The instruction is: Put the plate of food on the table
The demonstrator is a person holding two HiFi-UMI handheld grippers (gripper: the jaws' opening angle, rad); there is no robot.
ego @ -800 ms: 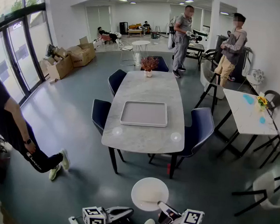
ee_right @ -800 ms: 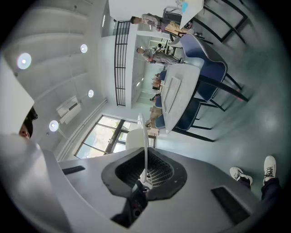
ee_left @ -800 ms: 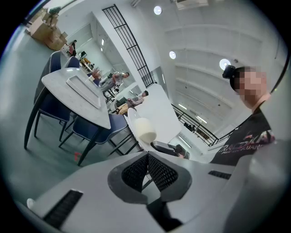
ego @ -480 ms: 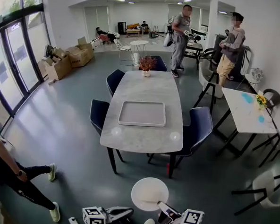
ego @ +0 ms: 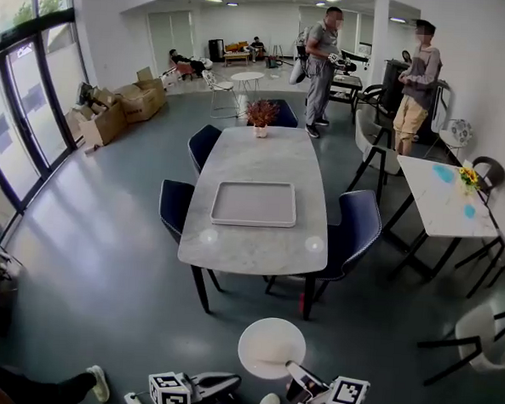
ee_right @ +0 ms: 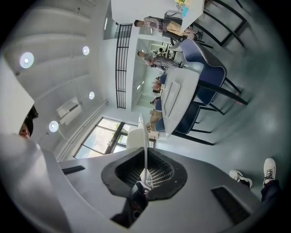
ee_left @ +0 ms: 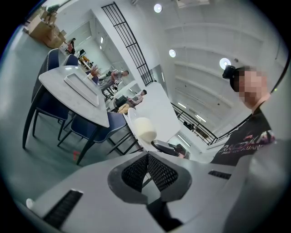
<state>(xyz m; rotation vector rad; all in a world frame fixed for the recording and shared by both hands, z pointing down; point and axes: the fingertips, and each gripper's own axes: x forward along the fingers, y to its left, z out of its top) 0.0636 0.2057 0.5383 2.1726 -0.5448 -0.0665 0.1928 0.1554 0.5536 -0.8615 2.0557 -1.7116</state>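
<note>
A white round plate (ego: 270,346) hangs low over the floor in the head view, short of the grey marble table (ego: 264,159). My right gripper (ego: 294,373) is shut on its near right rim. The right gripper view shows the plate (ee_right: 144,136) edge-on, clamped between the pads of the right gripper (ee_right: 145,159), with pale food (ee_right: 133,137) on its left face. My left gripper (ego: 224,380) sits beside the plate, shut on nothing. In the left gripper view the left gripper (ee_left: 148,155) points toward the plate (ee_left: 132,119), which carries a pale lump of food (ee_left: 145,129).
A grey tray (ego: 254,203) lies on the middle of the table and a potted plant (ego: 261,116) stands at its far end. Dark blue chairs (ego: 359,226) flank it. A white side table (ego: 444,200) is at the right, two people (ego: 319,56) stand beyond, and boxes (ego: 113,116) sit at the left.
A person at the left has walked out toward the bottom left corner. The table has shifted slightly in view. The plate and both grippers hold the same pose.
</note>
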